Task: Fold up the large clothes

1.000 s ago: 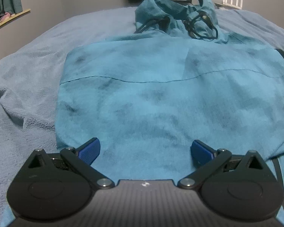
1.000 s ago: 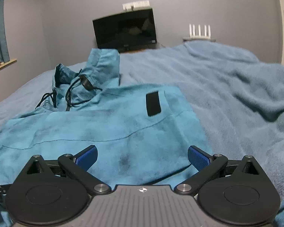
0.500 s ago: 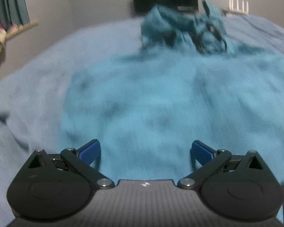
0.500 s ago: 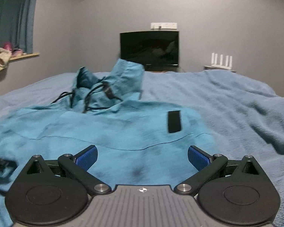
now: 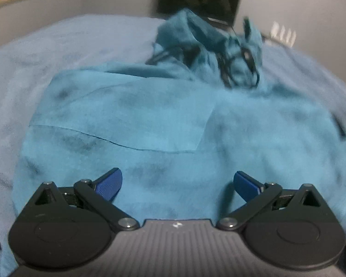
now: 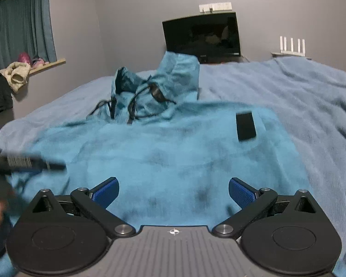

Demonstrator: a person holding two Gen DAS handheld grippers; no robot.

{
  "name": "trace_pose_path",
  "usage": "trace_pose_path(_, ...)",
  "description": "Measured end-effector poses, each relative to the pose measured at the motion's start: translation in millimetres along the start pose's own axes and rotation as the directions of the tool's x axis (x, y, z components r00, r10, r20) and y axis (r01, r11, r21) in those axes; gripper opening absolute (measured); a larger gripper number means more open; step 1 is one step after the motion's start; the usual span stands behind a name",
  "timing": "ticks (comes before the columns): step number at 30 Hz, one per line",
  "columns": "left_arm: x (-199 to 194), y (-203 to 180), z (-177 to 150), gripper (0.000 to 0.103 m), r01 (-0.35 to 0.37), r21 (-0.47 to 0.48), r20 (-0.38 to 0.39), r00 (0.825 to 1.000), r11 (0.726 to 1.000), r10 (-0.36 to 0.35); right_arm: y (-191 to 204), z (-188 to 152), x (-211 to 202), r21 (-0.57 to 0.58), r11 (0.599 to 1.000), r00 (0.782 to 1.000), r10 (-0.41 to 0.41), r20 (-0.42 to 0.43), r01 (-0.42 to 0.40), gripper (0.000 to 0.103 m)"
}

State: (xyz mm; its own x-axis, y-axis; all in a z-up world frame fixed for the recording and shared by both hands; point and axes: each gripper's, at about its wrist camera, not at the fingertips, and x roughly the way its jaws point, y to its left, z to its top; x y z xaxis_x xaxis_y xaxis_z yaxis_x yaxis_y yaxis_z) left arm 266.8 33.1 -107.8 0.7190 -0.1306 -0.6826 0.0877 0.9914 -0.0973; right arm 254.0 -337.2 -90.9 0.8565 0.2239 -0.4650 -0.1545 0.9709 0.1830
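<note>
A teal hooded garment (image 5: 163, 124) lies spread on the bed with its sleeves folded in over the body. Its bunched hood (image 5: 210, 43) with black drawcords sits at the far end. In the right wrist view the same garment (image 6: 173, 157) shows a black patch (image 6: 245, 125) near its right side. My left gripper (image 5: 177, 183) hovers open above the near hem, holding nothing. My right gripper (image 6: 173, 190) is open too, over the hem's right half. The left gripper's body (image 6: 23, 162) shows as a blurred dark bar at the left.
A blue blanket (image 6: 299, 97) covers the bed around the garment. A dark monitor (image 6: 200, 37) and a white router (image 6: 291, 46) stand by the far wall. Curtains (image 6: 18, 20) and a ledge with clothes (image 6: 16, 73) are at the left.
Both grippers have risen and tilted up from the garment, staying open. The right wrist view has swung left, bringing the curtain and ledge into sight.
</note>
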Motion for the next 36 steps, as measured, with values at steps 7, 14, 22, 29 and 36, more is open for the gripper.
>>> trace_pose_path(7,6,-14,0,0.103,-0.09,0.117,-0.028,0.995,0.989,0.094,15,87,62,0.001,0.999,0.998,-0.053,0.023,0.053,0.096)
trace_pose_path(14,-19,22,36,0.103,-0.165,0.006,0.112,0.98,0.986,0.163,20,155,168,-0.054,0.994,0.995,-0.096,0.008,0.097,0.064)
trace_pose_path(22,-4,45,36,0.103,-0.084,-0.111,0.035,0.995,0.99,0.089,16,209,239,0.116,0.99,0.993,-0.09,0.073,0.082,0.068)
trace_pose_path(29,-1,39,33,0.103,-0.08,-0.07,0.046,0.995,0.994,0.083,40,215,289,-0.045,0.98,0.981,-0.195,-0.016,0.194,0.011)
trace_pose_path(36,-3,42,31,0.103,-0.063,-0.085,0.06,0.996,0.994,0.068,49,188,229,-0.125,0.972,0.969,-0.179,0.17,0.201,0.006)
